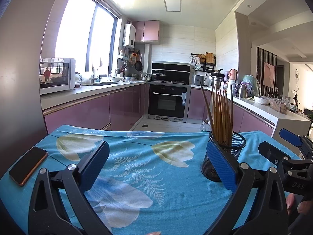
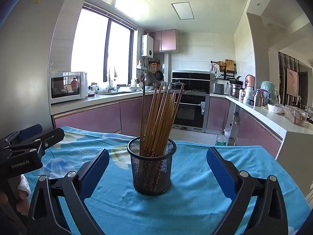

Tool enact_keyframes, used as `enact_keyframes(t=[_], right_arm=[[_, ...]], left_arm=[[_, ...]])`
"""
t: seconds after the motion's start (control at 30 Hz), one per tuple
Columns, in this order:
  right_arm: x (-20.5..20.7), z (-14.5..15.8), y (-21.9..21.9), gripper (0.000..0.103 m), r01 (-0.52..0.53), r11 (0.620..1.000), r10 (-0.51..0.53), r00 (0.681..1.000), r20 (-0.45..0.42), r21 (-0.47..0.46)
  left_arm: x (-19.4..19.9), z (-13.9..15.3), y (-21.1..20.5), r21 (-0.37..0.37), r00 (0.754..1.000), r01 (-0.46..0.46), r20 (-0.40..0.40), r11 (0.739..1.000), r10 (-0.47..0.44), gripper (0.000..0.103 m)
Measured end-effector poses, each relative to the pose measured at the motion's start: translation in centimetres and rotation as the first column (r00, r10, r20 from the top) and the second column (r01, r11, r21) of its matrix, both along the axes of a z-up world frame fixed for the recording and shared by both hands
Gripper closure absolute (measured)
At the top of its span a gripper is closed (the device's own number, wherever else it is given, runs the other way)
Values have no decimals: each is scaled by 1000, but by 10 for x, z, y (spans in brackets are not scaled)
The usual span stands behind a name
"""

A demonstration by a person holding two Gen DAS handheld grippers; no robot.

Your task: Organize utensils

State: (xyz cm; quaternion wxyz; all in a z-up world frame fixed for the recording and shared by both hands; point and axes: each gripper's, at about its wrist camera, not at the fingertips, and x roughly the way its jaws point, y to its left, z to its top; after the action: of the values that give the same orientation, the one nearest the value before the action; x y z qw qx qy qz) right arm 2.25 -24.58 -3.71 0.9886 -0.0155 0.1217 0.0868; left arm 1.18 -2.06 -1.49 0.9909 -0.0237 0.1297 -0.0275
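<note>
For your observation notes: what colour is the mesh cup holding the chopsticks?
Black wire mesh cup, clearest in the right wrist view.

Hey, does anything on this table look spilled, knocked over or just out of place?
Nothing is spilled or tipped. The mesh cup stands upright with the chopsticks fanned loosely inside. The one thing that is not a utensil is the smartphone, face up near the left edge of the blue tablecloth.
</note>
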Motion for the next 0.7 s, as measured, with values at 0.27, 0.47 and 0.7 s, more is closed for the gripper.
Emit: enact_keyframes(t=[0.27, 0.47, 0.7], right_arm=[[2, -1, 0, 7, 6, 1000, -6, 1000, -1, 3], [0, 0, -1, 7, 9, 1000, -9, 1000, 2, 6], [1, 0, -1, 7, 8, 1000, -8, 1000, -6, 5]], left_arm=[[3, -3, 0, 6, 1000, -13, -3, 1000, 13, 5], [4, -5, -1, 6, 1000, -18, -8, 1000, 18, 5], [5, -6, -1, 6, 1000, -19, -8, 1000, 19, 5]])
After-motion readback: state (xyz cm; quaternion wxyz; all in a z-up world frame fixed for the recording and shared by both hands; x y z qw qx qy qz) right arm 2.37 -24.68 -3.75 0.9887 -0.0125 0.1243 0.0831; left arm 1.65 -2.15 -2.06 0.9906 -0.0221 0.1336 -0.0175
